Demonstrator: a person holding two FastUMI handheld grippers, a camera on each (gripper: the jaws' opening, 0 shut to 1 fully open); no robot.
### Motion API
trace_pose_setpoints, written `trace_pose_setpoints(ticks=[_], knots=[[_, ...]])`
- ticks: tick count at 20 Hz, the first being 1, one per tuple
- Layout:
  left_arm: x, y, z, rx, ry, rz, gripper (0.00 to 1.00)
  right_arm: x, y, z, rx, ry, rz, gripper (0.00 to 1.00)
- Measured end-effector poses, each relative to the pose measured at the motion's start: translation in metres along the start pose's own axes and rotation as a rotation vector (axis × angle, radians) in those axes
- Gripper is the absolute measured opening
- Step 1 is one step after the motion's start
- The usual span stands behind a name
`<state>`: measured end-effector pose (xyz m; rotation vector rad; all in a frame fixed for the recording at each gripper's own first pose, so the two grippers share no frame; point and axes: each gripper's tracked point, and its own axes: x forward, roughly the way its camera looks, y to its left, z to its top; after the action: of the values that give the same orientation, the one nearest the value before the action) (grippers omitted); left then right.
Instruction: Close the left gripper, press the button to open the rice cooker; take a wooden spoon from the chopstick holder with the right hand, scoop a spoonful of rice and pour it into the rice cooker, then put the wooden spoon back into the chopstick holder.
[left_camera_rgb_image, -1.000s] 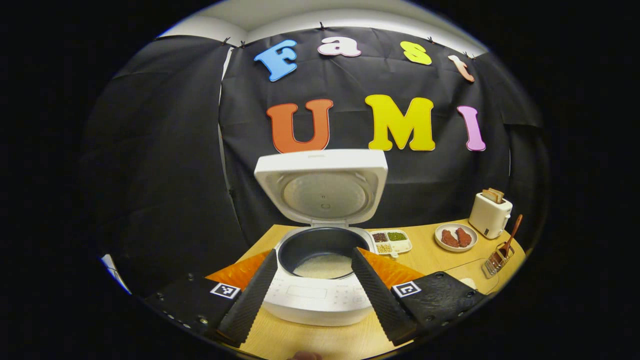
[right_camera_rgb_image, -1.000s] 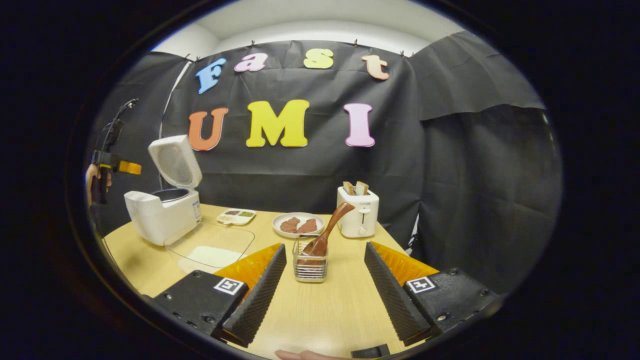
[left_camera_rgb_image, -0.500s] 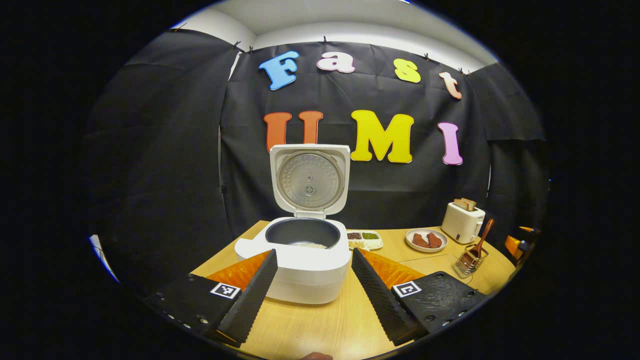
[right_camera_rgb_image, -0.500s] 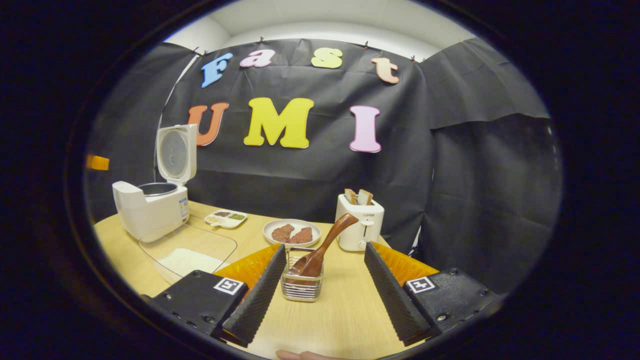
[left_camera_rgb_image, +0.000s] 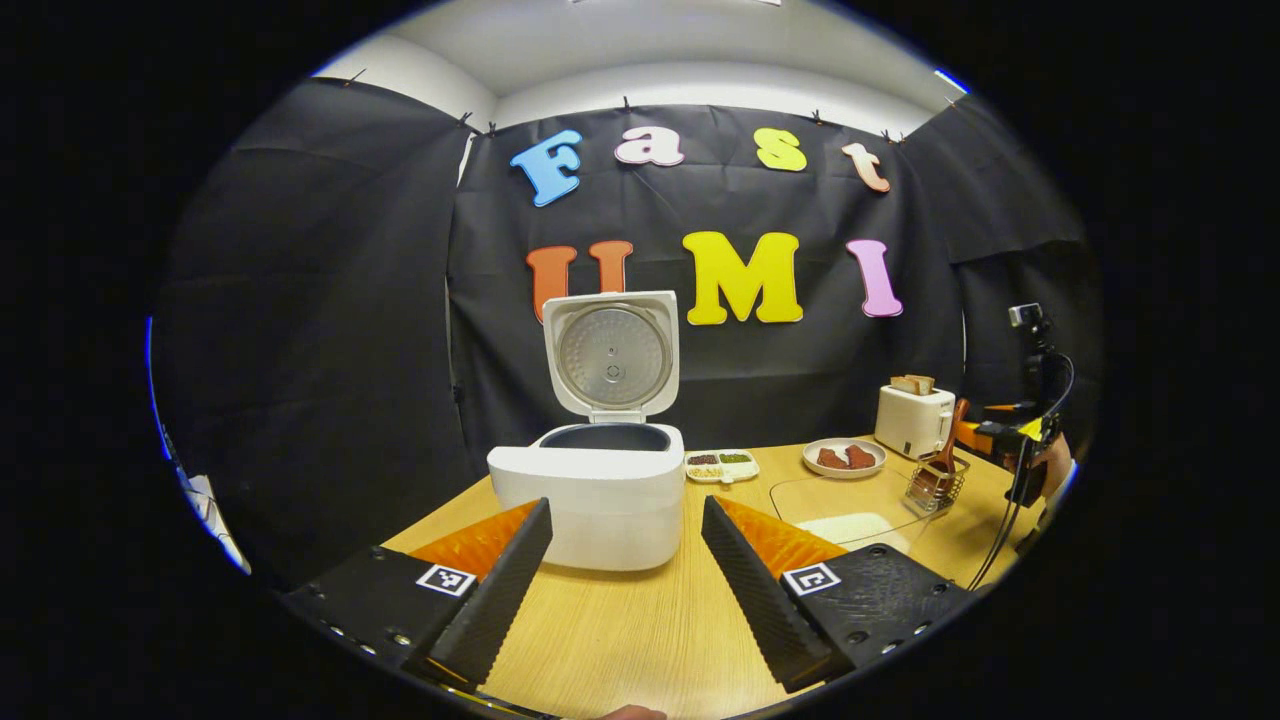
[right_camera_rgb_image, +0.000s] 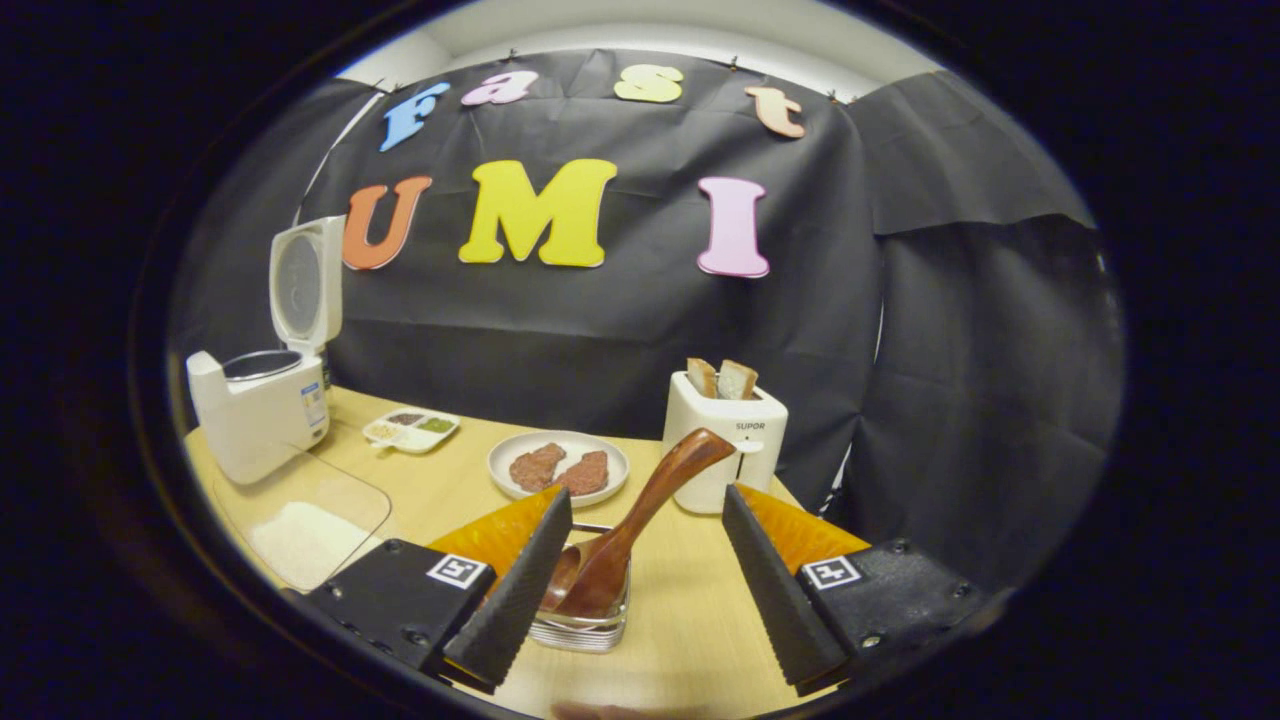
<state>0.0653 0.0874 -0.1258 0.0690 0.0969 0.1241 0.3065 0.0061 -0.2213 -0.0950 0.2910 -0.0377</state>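
Right gripper view: we have closed in; the wooden spoon (right_camera_rgb_image: 640, 520) leans in the chopstick holder (right_camera_rgb_image: 585, 620) between our right gripper (right_camera_rgb_image: 640, 590)'s spread fingers.
Left gripper (left_camera_rgb_image: 625, 580): open, pulled back from the rice cooker (left_camera_rgb_image: 590, 490).
Meaning: lid up; grasp comes next.

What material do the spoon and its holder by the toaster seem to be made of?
The spoon looks like wood: brown, smooth, with a slight sheen, probably varnished. The holder looks like metal wire: thin shiny bars forming an open basket, likely steel, though the finish cannot be confirmed.

Left tongs (left_camera_rgb_image: 625, 580) and right tongs (right_camera_rgb_image: 640, 590) gape apart.
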Motion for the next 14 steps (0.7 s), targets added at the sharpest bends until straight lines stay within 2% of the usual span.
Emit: trace_pose_setpoints(ticks=[2, 3, 4, 5, 6, 7, 8, 9, 10, 11, 13, 14], knots=[[-0.019, -0.002, -0.010, -0.026, -0.001, 0.002, 0.96, 0.018, 0.004, -0.013, 0.077, 0.054, 0.029, 0.97], [-0.025, -0.004, -0.017, -0.043, 0.006, 0.001, 0.96, 0.027, 0.002, -0.016, 0.121, 0.070, 0.034, 0.99], [-0.031, -0.004, -0.025, -0.057, 0.013, 0.006, 0.96, 0.035, -0.004, -0.017, 0.155, 0.080, 0.023, 0.96], [-0.036, -0.003, -0.031, -0.069, 0.018, 0.010, 0.96, 0.043, -0.009, -0.016, 0.175, 0.085, 0.013, 0.89], [-0.040, -0.003, -0.037, -0.075, 0.027, 0.007, 0.96, 0.050, -0.011, -0.017, 0.194, 0.094, 0.010, 0.90], [-0.040, -0.003, -0.043, -0.079, 0.035, 0.010, 0.96, 0.056, -0.013, -0.016, 0.213, 0.105, 0.012, 0.75], [-0.039, -0.001, -0.047, -0.076, 0.042, 0.017, 0.96, 0.060, -0.014, -0.019, 0.225, 0.125, 0.013, 0.82], [-0.040, 0.002, -0.051, -0.069, 0.045, 0.023, 0.96, 0.060, -0.012, -0.020, 0.248, 0.135, 0.031, 0.67], [-0.041, 0.000, -0.054, -0.060, 0.049, 0.015, 0.96, 0.060, -0.004, -0.018, 0.257, 0.134, 0.062, 0.75], [-0.043, -0.002, -0.055, -0.051, 0.052, 0.008, 0.96, 0.058, 0.001, -0.018, 0.263, 0.139, 0.080, 0.51], [-0.045, -0.008, -0.054, -0.040, 0.054, -0.009, 0.96, 0.054, 0.005, -0.015, 0.285, 0.146, 0.100, 0.28], [-0.046, -0.013, -0.052, -0.040, 0.047, -0.019, 0.96, 0.049, 0.010, -0.011, 0.297, 0.144, 0.116, 0.27]])
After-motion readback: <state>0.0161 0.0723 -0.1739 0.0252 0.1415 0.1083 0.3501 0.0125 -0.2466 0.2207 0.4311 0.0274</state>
